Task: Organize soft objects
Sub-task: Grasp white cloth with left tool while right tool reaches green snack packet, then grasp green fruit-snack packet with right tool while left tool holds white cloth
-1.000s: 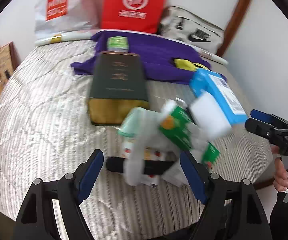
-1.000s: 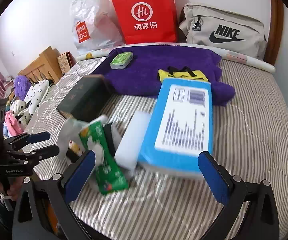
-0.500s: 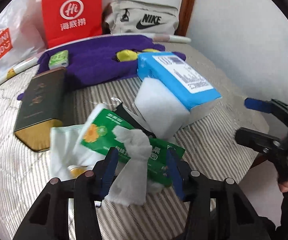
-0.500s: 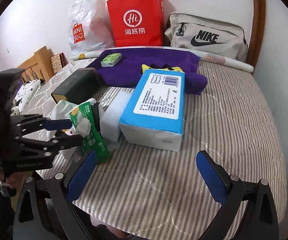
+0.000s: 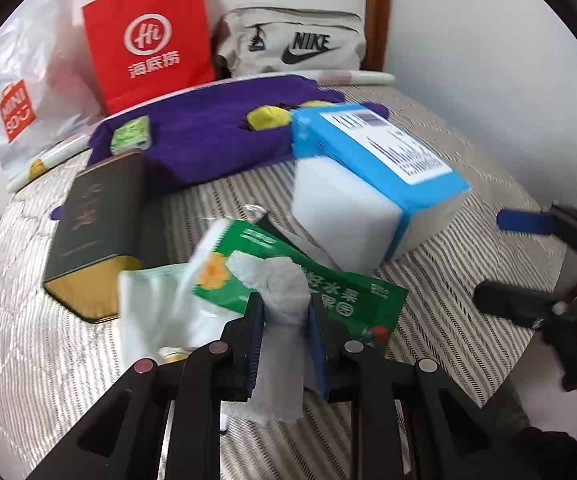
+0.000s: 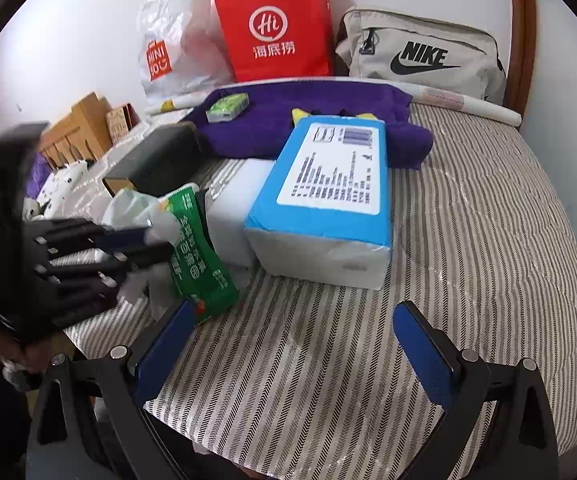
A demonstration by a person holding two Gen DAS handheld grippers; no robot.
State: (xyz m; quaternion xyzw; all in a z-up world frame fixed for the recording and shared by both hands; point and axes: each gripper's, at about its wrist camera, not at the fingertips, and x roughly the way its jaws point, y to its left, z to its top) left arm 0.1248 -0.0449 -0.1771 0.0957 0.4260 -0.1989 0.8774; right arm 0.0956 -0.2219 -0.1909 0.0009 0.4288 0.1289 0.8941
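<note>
Left hand-held gripper (image 5: 284, 312): pinching white tissue (image 5: 286, 284) over green pack (image 5: 328, 292). Right hand-held gripper (image 6: 292, 344): spread above bare bed (image 6: 488, 240) edge, right of blue pack (image 6: 328, 184).

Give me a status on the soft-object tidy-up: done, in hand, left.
Done: nothing looks sorted; the items lie in a loose pile on the bed.
In hand: the left gripper is shut on a white tissue sticking out of the green tissue pack. The right gripper is open, holding nothing.
Left: the blue tissue pack, white sponge block, pale cloth and purple towel.
</note>
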